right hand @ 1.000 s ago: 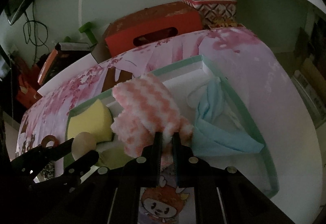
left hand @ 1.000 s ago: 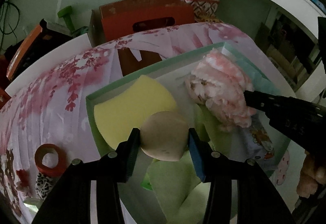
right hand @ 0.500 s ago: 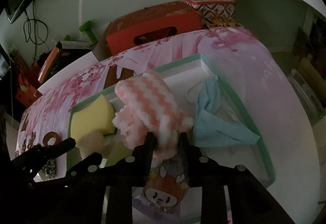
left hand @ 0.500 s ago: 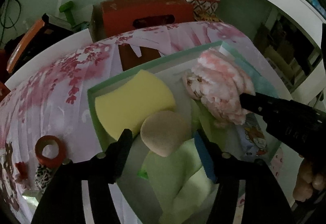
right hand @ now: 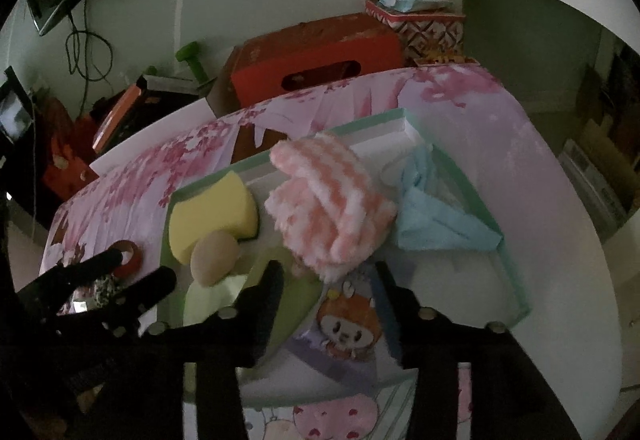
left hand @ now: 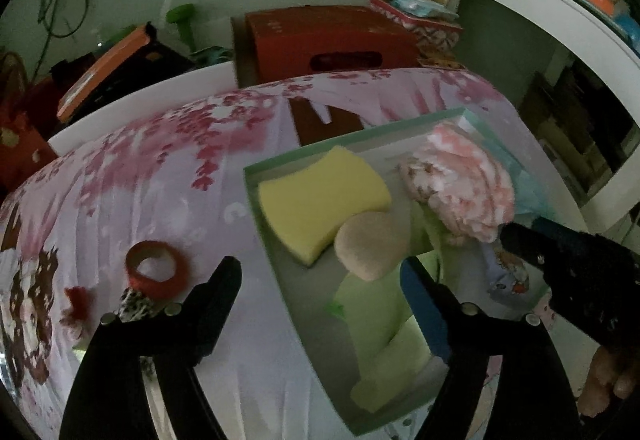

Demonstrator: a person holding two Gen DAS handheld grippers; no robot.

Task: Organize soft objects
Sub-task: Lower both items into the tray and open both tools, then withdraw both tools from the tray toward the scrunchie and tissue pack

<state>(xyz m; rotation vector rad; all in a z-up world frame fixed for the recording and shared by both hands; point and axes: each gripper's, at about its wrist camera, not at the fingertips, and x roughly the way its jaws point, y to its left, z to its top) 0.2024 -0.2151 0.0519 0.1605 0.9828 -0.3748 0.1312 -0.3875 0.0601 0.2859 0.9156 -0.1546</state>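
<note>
Wrapping up: your left gripper (left hand: 320, 280) and right gripper (right hand: 328, 284) both gape, released; puff (left hand: 370, 246) and pink cloth (right hand: 328, 216) sit in tray (right hand: 460, 176); tape (left hand: 157, 274) outside.

Red tape roll (left hand: 157, 274) on blossom-print cloth (left hand: 160, 168); red box (right hand: 316, 60) behind, patterned tin (right hand: 416, 22) beside.

Both grippers are built of matte black plastic. Silver round screws are set along the left gripper (left hand: 320, 280) arms; a blue pad lines its 3 o'clock finger. Bare skin of the right hand (left hand: 608, 376) is seen at 4 o'clock.
</note>
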